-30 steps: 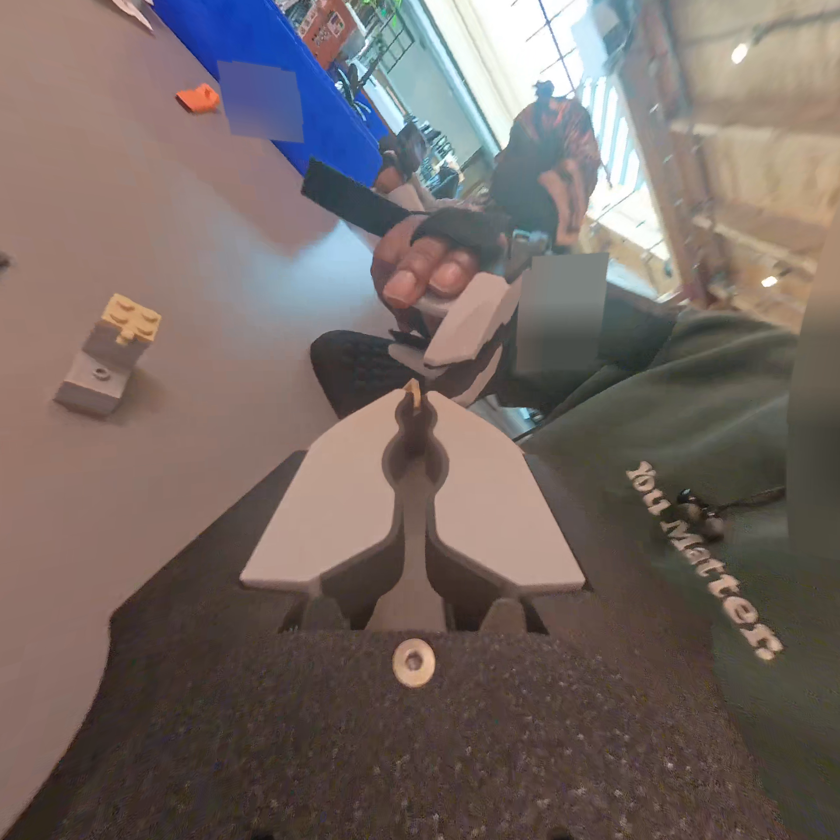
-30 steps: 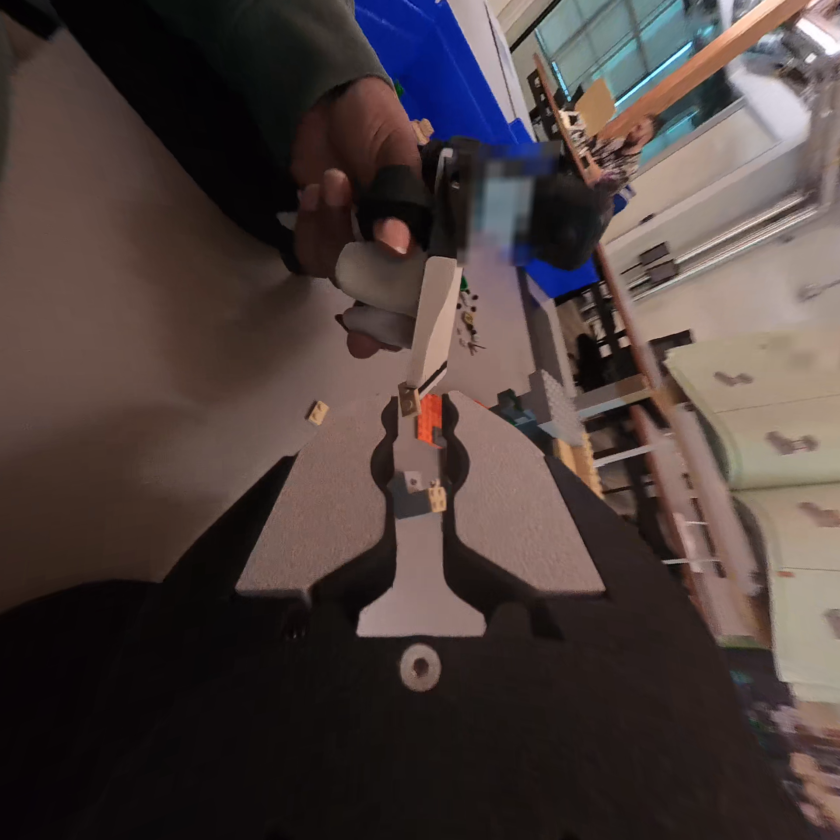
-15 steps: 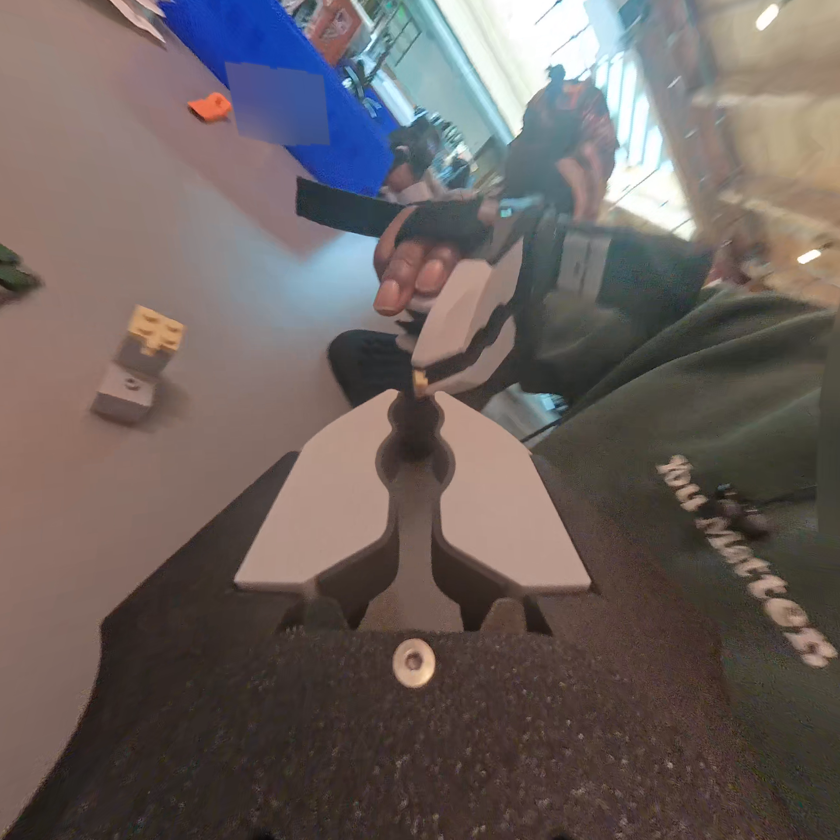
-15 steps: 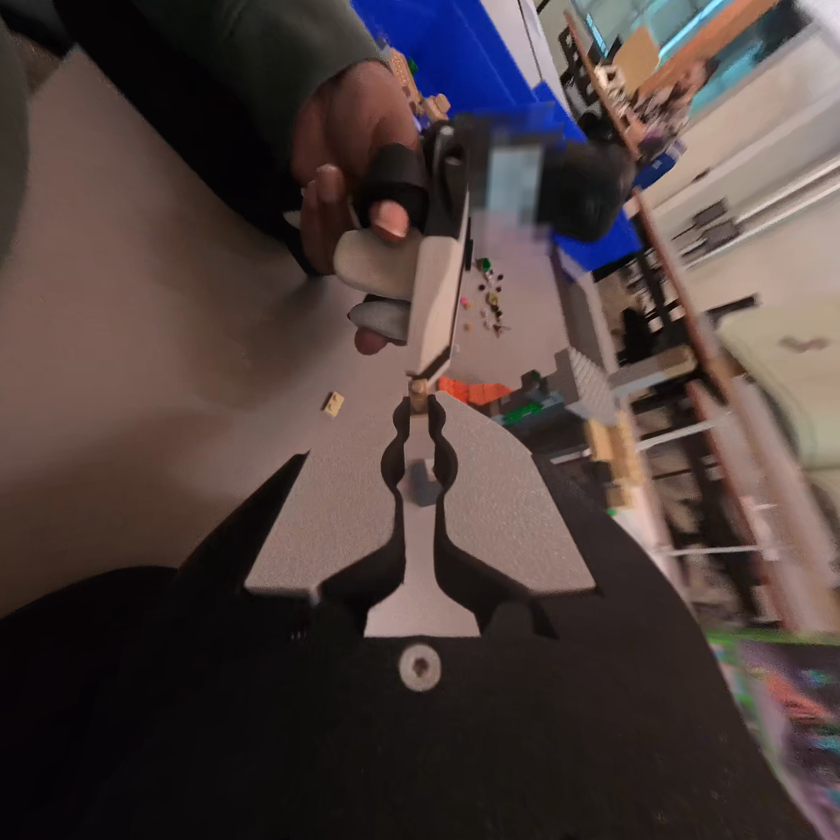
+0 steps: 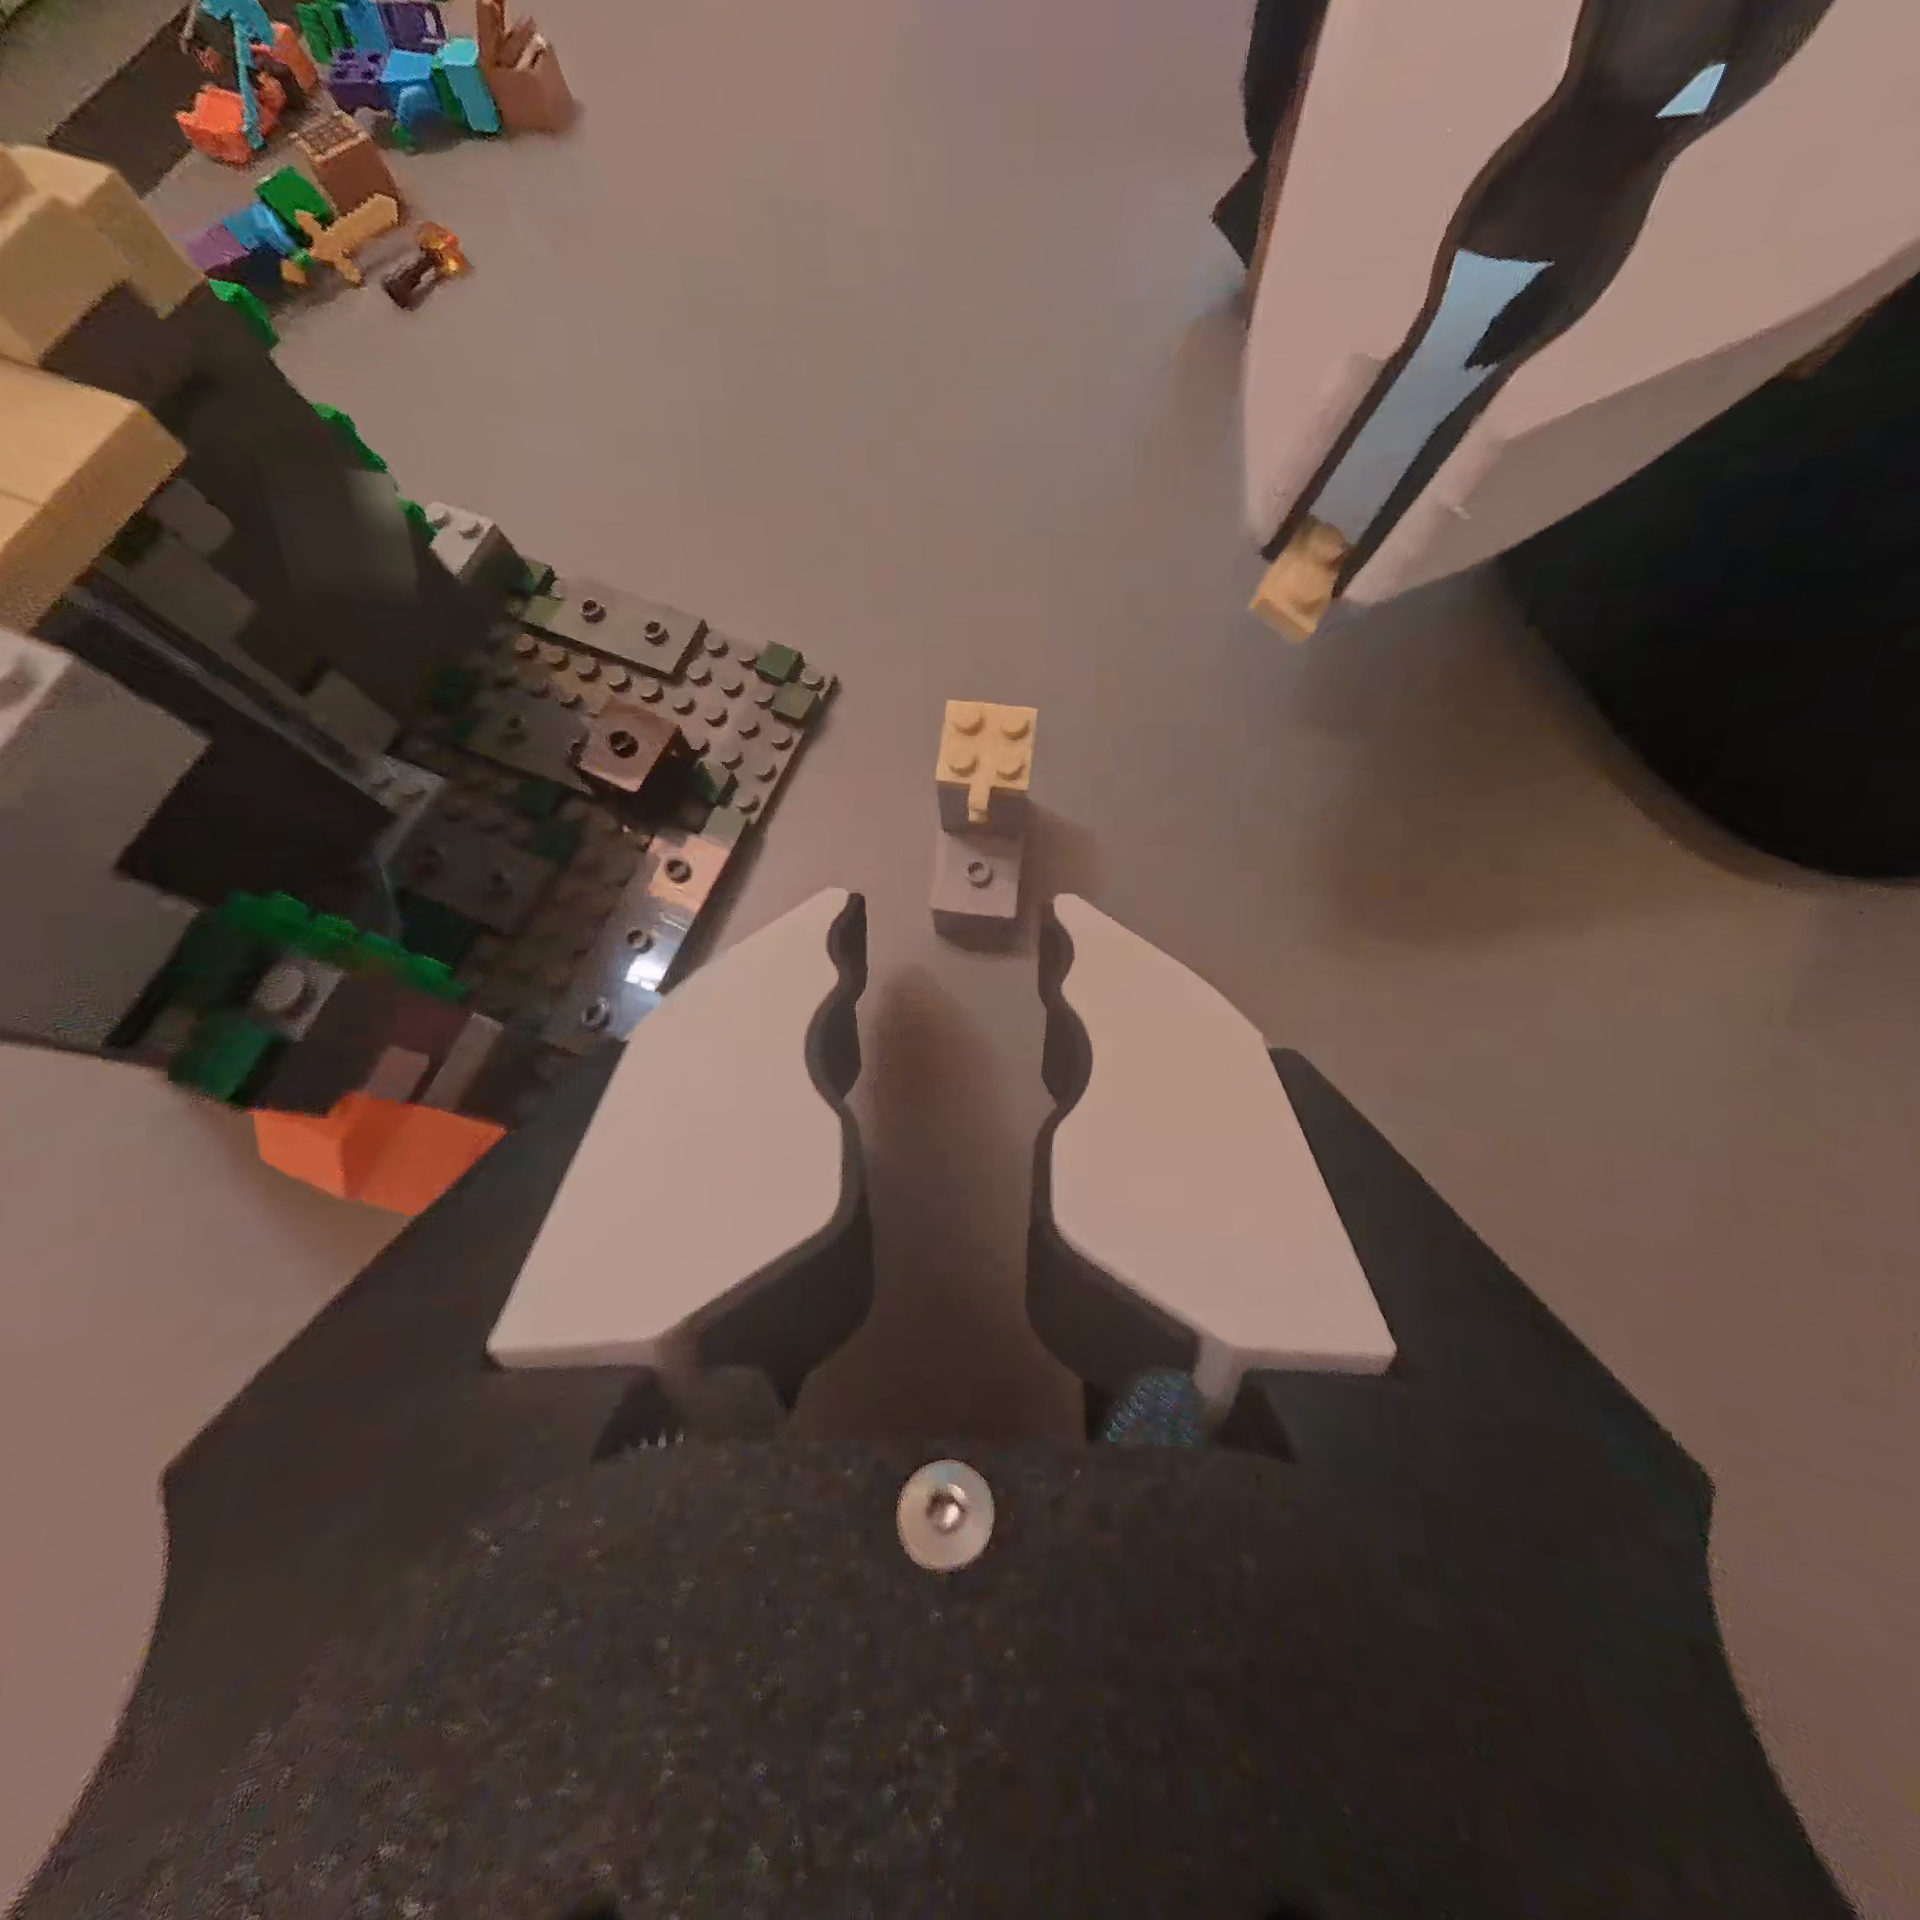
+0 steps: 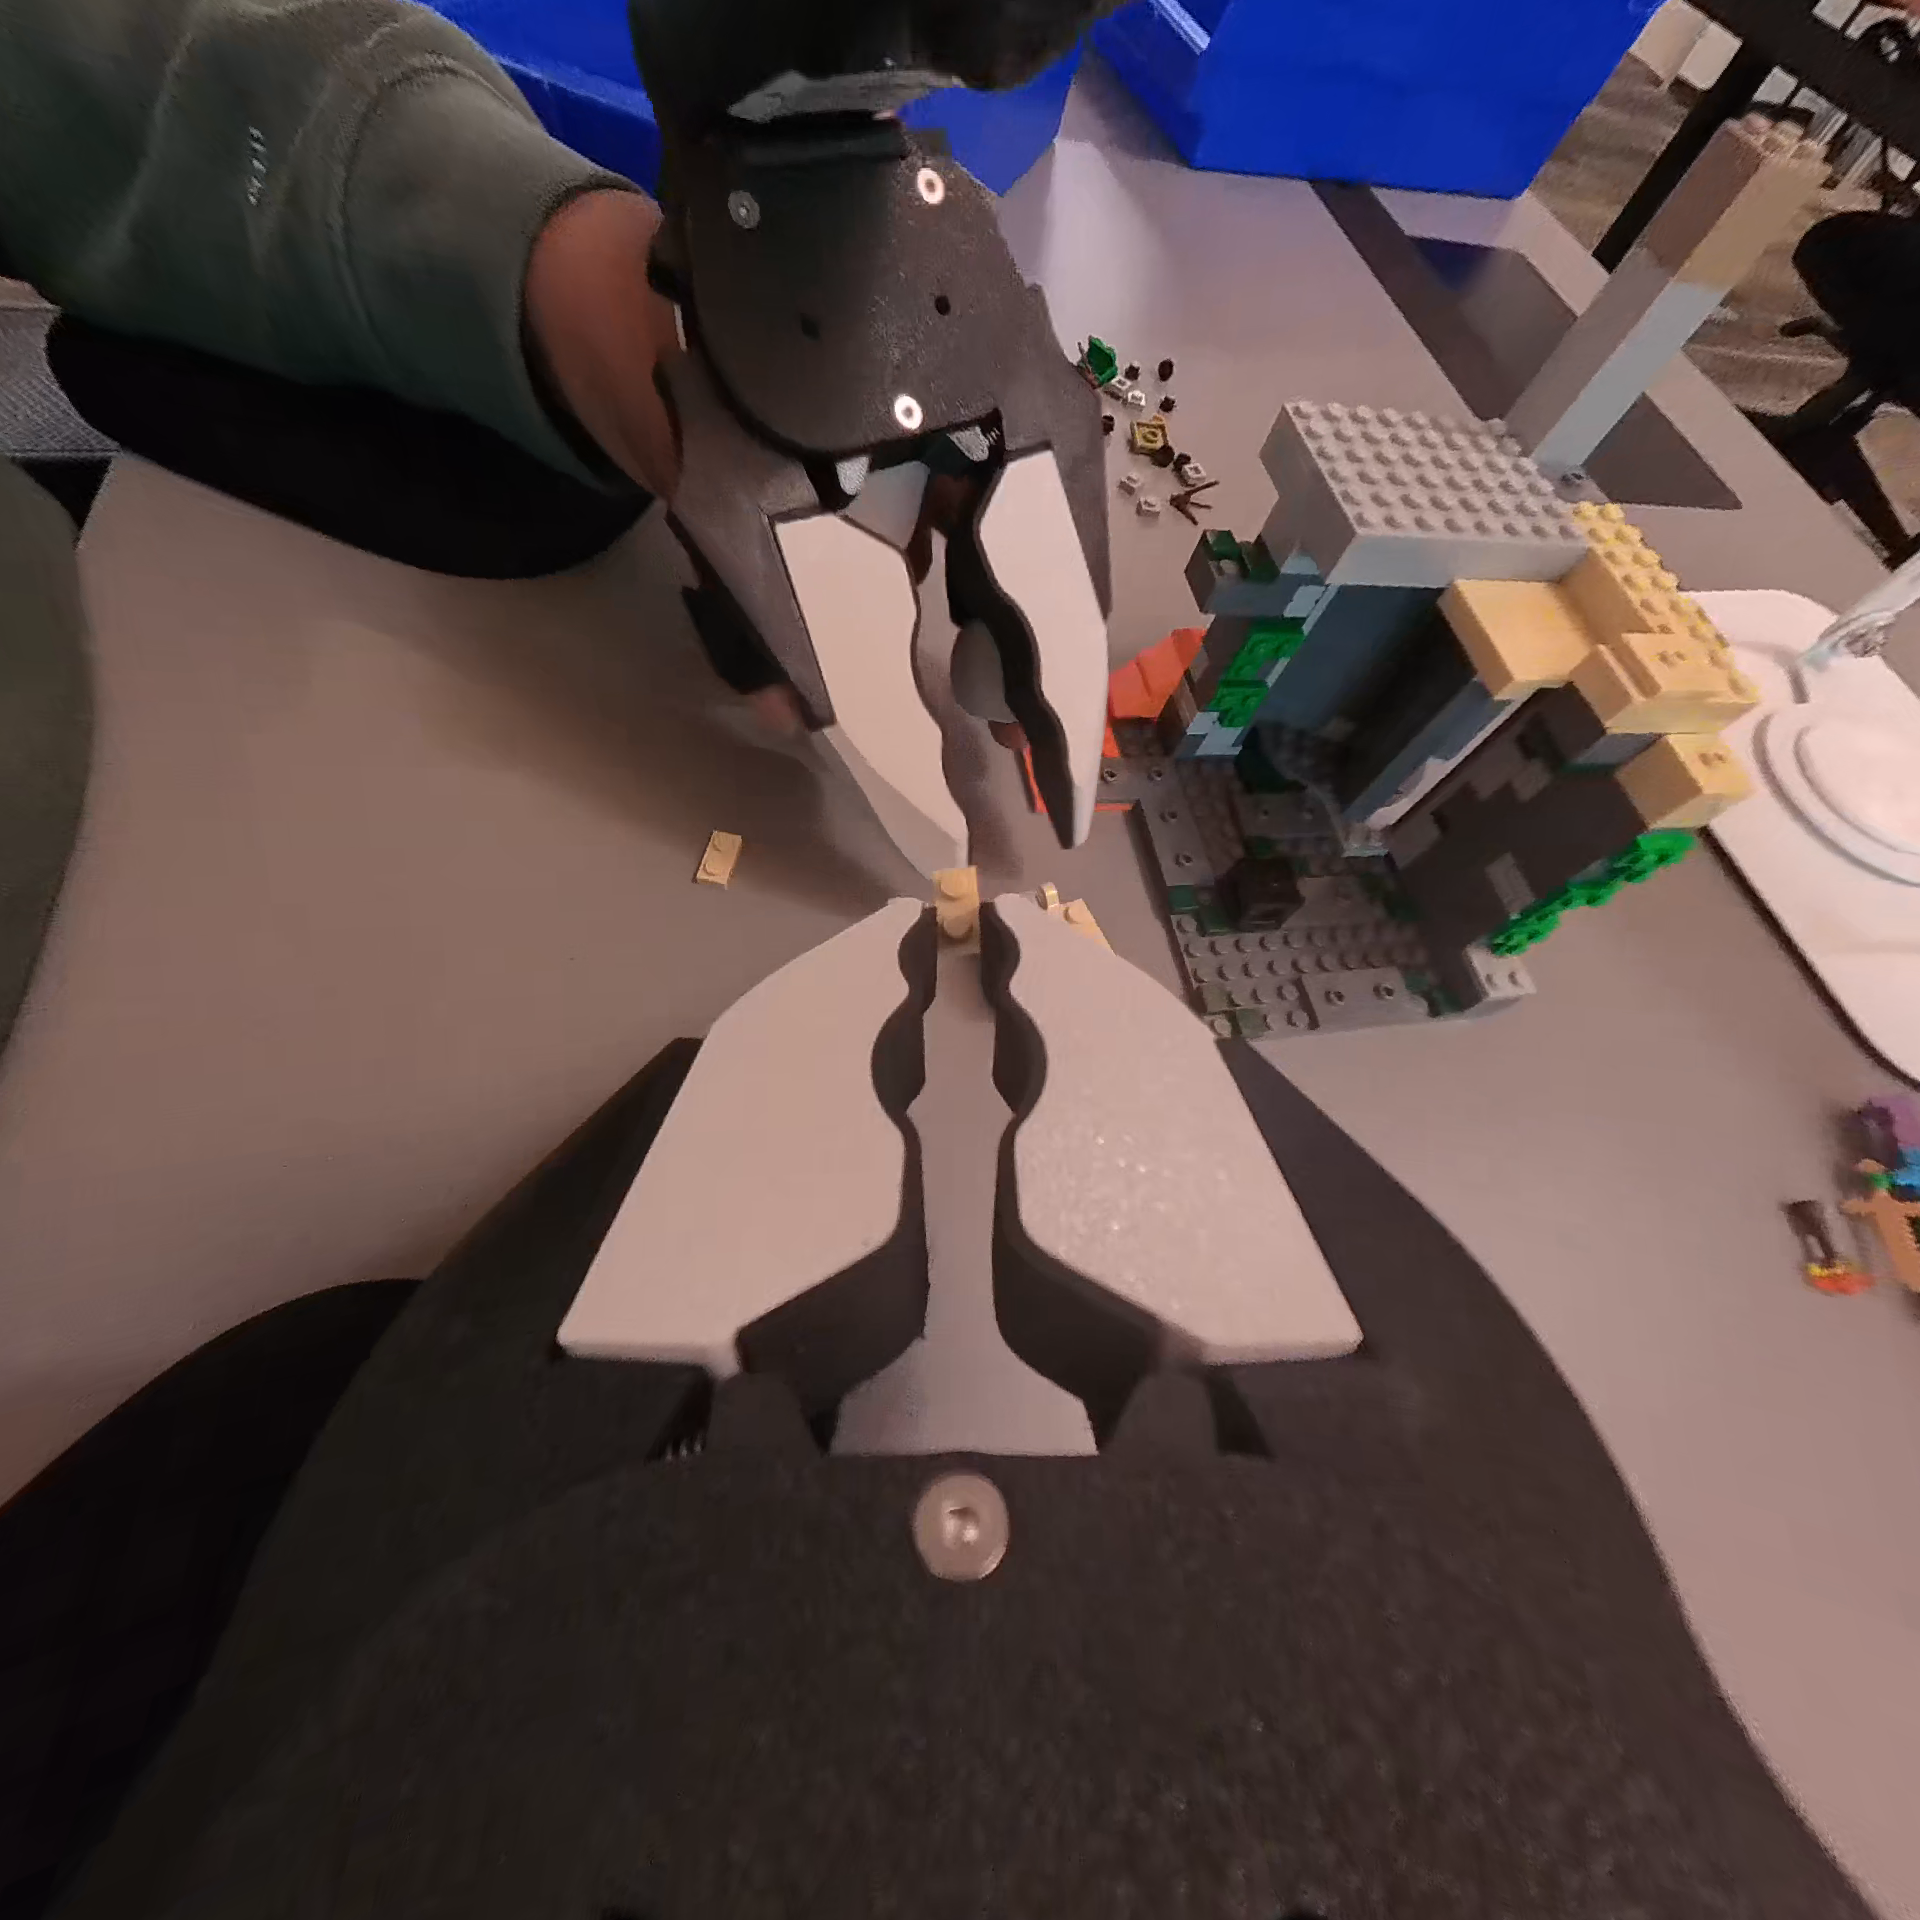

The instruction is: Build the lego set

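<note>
While your right gripper (image 6: 958, 914) pinches a tan plate (image 6: 957, 906) at its fingertips, both pads pressed on the piece, your left gripper (image 5: 951, 914) hangs with fingers spread and nothing between them. Just ahead of the left fingertips, not touching them, stands a grey block (image 5: 977, 891) capped by a tan brick (image 5: 987, 750) on the table (image 5: 935, 364). Taking that block as landmark: the held plate (image 5: 1294, 592) hangs above and to its right; the grey baseplate (image 5: 665, 727) of the brick model (image 6: 1455, 748) lies to its left; an orange piece (image 5: 364, 1148) sits at the model's near corner; a loose tan plate (image 6: 719, 859) lies near the left gripper in the right wrist view; coloured bits (image 5: 364, 94) lie far beyond the model.
</note>
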Available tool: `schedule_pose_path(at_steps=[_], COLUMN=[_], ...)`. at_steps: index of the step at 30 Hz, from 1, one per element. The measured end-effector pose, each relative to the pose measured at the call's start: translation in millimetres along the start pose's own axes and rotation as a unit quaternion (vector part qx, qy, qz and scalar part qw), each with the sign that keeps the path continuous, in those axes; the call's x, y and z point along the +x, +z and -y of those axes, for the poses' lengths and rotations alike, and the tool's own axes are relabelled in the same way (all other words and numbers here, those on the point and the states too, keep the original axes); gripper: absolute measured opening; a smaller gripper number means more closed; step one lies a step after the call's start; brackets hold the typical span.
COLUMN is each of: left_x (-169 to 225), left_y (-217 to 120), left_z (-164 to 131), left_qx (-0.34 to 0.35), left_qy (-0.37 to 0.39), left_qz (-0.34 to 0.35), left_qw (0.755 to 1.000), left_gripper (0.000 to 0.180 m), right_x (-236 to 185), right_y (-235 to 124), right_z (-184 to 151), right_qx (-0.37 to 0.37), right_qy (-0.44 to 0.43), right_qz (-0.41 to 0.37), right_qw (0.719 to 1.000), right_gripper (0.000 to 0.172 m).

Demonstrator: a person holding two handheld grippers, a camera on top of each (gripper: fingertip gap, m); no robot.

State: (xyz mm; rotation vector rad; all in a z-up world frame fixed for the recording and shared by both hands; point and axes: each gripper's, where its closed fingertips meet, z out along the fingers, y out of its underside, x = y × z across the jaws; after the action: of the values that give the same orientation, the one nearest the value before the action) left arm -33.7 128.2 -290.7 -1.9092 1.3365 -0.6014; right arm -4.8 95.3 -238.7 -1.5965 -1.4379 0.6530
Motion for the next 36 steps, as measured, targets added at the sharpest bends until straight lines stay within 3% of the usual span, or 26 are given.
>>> schedule_pose_path(at_steps=[8,14,20,27,36], left_x=[-0.9,0.5,12.1,37.3,42.4], left_y=[17.7,22.0,18.5,10.3,7.4], left_z=[1.7,-1.0,-3.9,-10.0,-11.9], left_qx=[-0.024,-0.039,-0.045,-0.051,-0.04], left_qy=[0.009,0.019,0.036,0.09,0.098], left_qz=[-0.01,-0.017,-0.051,-0.11,-0.126], left_qw=[1.0,0.999,0.997,0.988,0.986], left_gripper=[0.034,0.018,0.017,0.017,0.017], right_x=[0.1,1.6,7.1,10.0,3.5], right_y=[-6.9,-14.4,-20.3,-16.8,3.9], right_z=[-5.0,-8.2,-11.6,-8.5,-4.6], right_qx=[0.002,0.013,0.013,-0.016,-0.065], right_qy=[0.007,0.016,0.034,0.052,0.062], right_qz=[0.003,0.002,0.009,0.042,0.082], right_qw=[1.0,1.0,0.999,0.998,0.993], right_gripper=[0.007,0.007,0.007,0.007,0.007])
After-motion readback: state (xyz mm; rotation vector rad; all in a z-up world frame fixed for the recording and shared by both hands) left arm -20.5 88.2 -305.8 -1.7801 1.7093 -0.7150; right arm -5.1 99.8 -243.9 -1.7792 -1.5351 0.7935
